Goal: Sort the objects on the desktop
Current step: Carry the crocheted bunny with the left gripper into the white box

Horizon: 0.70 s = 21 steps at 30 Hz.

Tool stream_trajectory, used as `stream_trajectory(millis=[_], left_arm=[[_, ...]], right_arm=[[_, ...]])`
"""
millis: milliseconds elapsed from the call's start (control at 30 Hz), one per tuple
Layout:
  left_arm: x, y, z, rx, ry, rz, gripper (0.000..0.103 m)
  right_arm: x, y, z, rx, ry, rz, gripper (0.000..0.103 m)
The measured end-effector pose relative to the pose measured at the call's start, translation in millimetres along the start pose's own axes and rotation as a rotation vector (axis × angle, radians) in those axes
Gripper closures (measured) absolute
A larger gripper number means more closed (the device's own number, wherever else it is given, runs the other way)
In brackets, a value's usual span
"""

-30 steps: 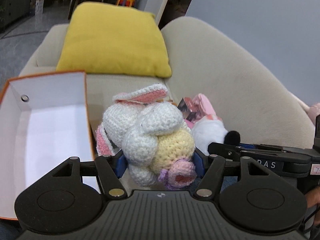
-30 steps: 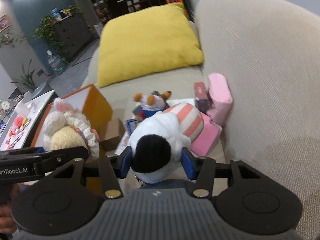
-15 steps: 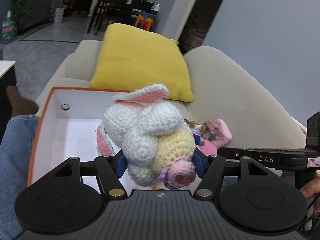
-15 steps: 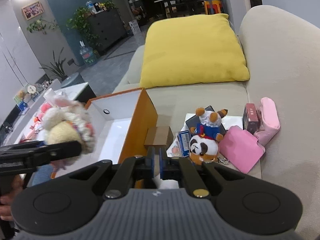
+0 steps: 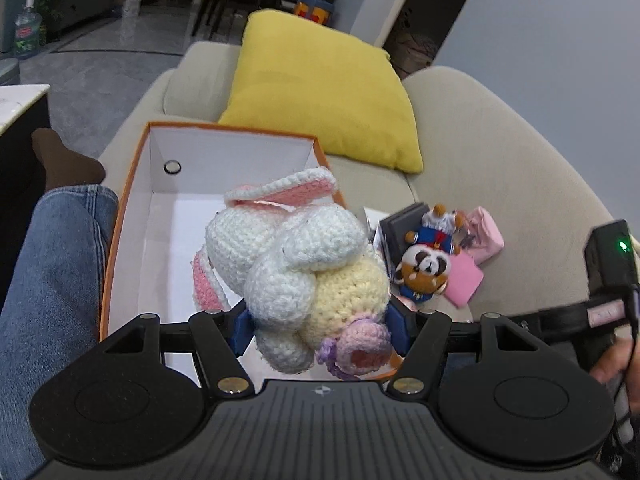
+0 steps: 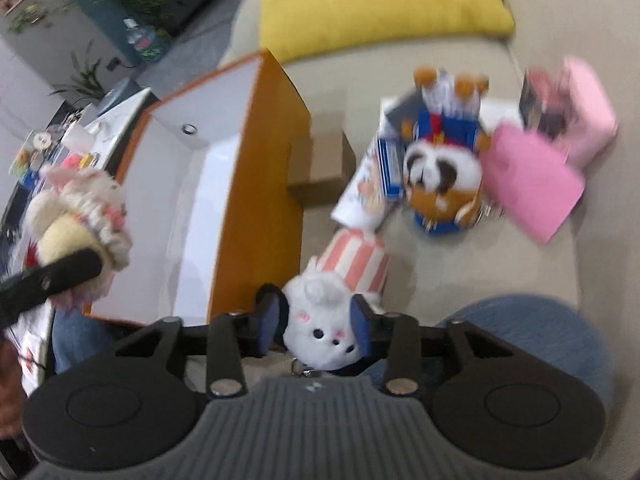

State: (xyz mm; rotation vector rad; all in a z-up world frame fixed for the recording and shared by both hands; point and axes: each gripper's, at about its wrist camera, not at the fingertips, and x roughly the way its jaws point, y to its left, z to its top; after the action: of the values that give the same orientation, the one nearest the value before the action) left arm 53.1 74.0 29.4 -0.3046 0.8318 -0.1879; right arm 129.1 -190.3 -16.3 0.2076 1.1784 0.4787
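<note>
My left gripper (image 5: 320, 326) is shut on a crocheted white, yellow and pink bunny (image 5: 304, 268) and holds it above the open orange box (image 5: 132, 216) with white inside. The bunny also shows in the right wrist view (image 6: 80, 216), at the left. My right gripper (image 6: 316, 326) has its blue pads against a white plush toy with a pink striped body (image 6: 340, 284), just right of the box's orange wall (image 6: 260, 184). The view is blurred and I cannot tell if the toy is gripped or lying on the sofa.
A panda plush in blue (image 5: 424, 268) lies on the sofa seat (image 6: 436, 272) among pink pouches (image 6: 532, 184), a small brown box (image 6: 320, 168) and booklets. A yellow cushion (image 5: 324, 88) leans behind. Jeans-clad legs (image 5: 48, 280) lie left of the box.
My left gripper has carried the bunny up and left, over the box. My right gripper was shut and empty half a second ago and now has the white plush toy between its pads.
</note>
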Motion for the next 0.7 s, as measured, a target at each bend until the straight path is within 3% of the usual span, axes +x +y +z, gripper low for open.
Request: stream_trajectory(millis=[167,367,500,700], left_arm=[[18.5,20.6,-0.6,0.013,0.068,0.009,0.029],[44.5,30.1,0.5,0.056,0.133,0.027,0.029],[56.2,33.8,0.5,0.076,0.163,0.001,0.029],[78.6,35.0,-0.2,0.109,0.224,-0.006,0.028]], right_arm=[[19.8,9.2,2.2,-0.005,0.028,-0.032,0.045],[42.4,16.5,8.8,-0.039,0.071,-0.092,0.041],[53.1,19.5,14.9,-0.053,0.092,-0.145,0.024],[63.5,3.3,20.3,-0.041,0.109,-0.177,0.021]])
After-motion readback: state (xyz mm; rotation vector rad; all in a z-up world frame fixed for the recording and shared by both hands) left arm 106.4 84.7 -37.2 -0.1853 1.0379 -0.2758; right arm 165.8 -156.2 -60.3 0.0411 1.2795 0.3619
